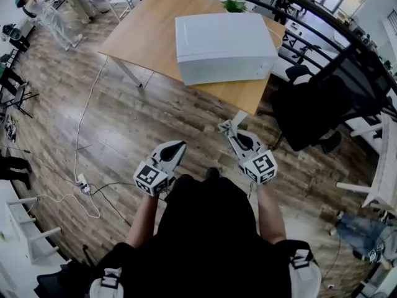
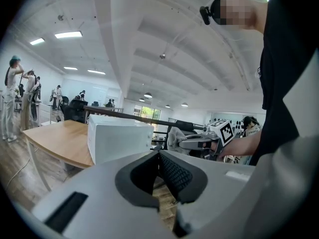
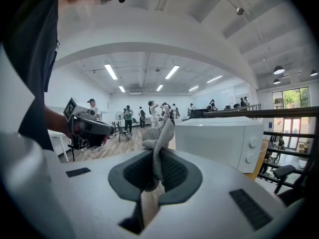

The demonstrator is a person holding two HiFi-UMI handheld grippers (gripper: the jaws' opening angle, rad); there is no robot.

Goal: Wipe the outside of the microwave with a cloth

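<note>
Bright, even light from ceiling strips point(image 3: 110, 71); fisheye bending and dark corners.

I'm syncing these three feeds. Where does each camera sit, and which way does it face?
Head view: on the person's head, facing steeply down at table and microwave; torso, both arms show.
Left gripper view: on left tongs, facing microwave; right arm shows.
Right gripper view: on right tongs, gripping cloth, facing microwave; left arm shows.
Shared: all show the microwave.

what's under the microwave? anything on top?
The microwave sits on a wooden table. Its top is bare. Its own body hides whatever lies directly beneath it.
</note>
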